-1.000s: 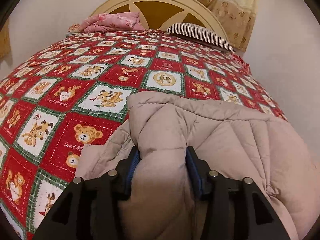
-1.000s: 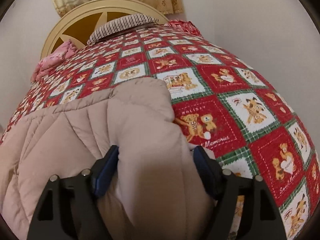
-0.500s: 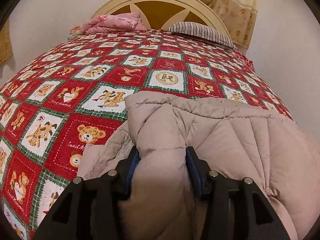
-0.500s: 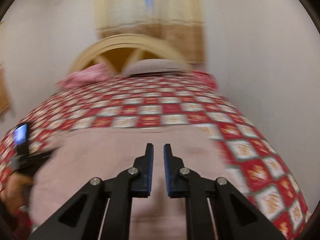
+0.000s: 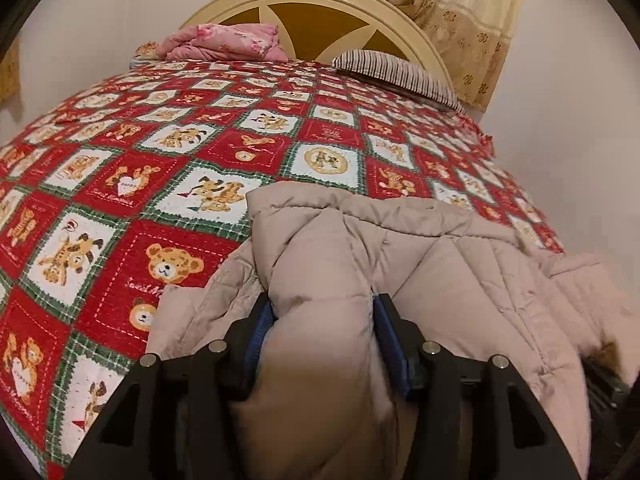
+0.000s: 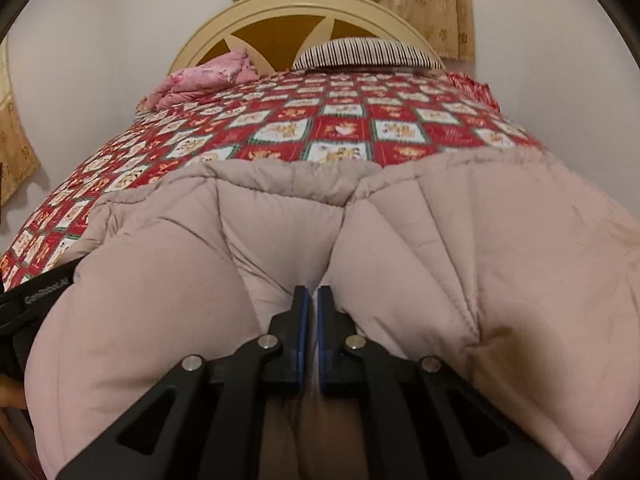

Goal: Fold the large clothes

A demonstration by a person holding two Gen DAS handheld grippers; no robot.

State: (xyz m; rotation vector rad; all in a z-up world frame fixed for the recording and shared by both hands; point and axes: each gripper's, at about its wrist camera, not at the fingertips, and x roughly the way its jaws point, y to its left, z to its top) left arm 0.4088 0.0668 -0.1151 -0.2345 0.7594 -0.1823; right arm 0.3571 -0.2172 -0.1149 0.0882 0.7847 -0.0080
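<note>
The padded beige coat is lying across the near end of the bed, spread over the red bear-print quilt, with its far edge bunching up toward the headboard. The left gripper is clamping a thick roll of the coat's near edge, its jaws standing half apart with the padding bulging between them. The right gripper is sitting over the middle of the coat with its jaws nearly together, having just been closing; a pale sliver is showing in the narrow gap, but I can't tell whether that is a pinch of cloth or just the coat lying behind the fingers.

That doubt is the main worry. If the right side is holding only a thin skin of the shell, or nothing, any lift is likely to let the slick fabric slide out, and the left hand would be dragging the whole bulk alone, twisting the fold crooked. The left hold is also looking chancy: puffy filling is springy, and a fat roll squeezed between half-closed jaws may creep loose under the coat's own weight. Pulling hard could also be tugging the quilt along underneath and rucking it. The pink bundle and striped pillow are lying well clear at the head end.
</note>
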